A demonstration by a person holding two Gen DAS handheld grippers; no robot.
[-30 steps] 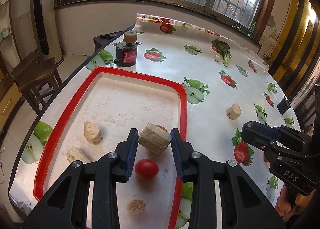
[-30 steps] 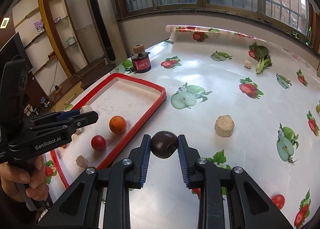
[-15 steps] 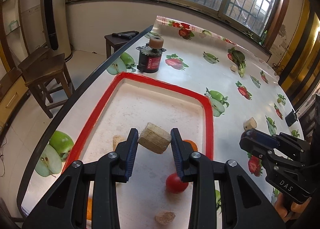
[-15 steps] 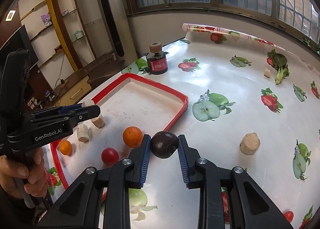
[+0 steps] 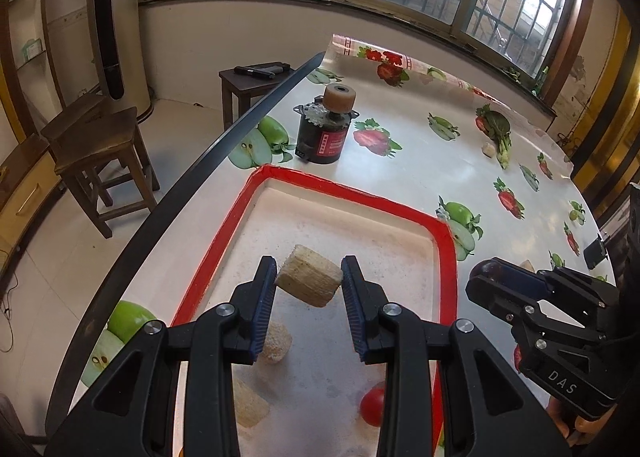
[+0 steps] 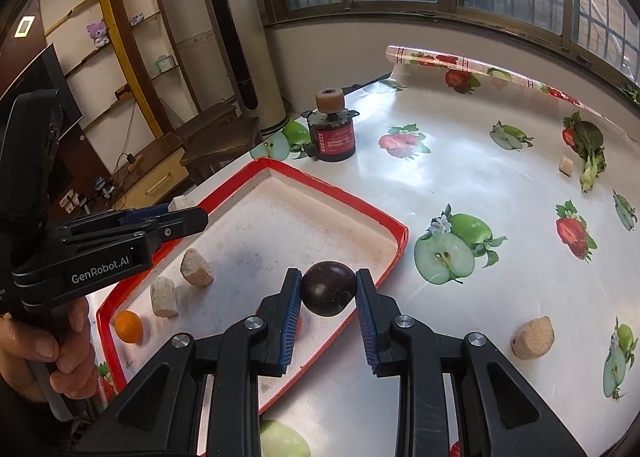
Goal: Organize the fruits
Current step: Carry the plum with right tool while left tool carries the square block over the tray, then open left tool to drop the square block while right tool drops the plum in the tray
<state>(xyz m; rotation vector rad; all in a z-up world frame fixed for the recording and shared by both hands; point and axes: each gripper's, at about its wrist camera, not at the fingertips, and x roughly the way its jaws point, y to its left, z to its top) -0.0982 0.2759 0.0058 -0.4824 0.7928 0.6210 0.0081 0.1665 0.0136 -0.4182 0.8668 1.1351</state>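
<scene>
My left gripper (image 5: 309, 283) is shut on a beige chunk (image 5: 309, 281) and holds it above the red-rimmed tray (image 5: 344, 185). My right gripper (image 6: 328, 291) is shut on a dark purple plum (image 6: 328, 288), held over the tray's right rim (image 6: 394, 257). In the tray lie two beige chunks (image 6: 196, 268) (image 6: 163, 297), a small orange (image 6: 128, 326) and a red tomato (image 5: 372, 405). The left gripper also shows in the right wrist view (image 6: 188, 213), the right gripper in the left wrist view (image 5: 486, 277).
A black motor with a tan wheel (image 5: 326, 129) stands beyond the tray. Loose beige chunks (image 6: 534, 337) (image 6: 565, 166) lie on the fruit-print tablecloth. A leafy vegetable (image 6: 588, 149) lies far right. Wooden stools (image 5: 96, 149) stand off the table's left edge.
Both grippers have moved toward the tray's far end with their loads still held. The plum now hangs over the tray's right rim instead of the bare table.
</scene>
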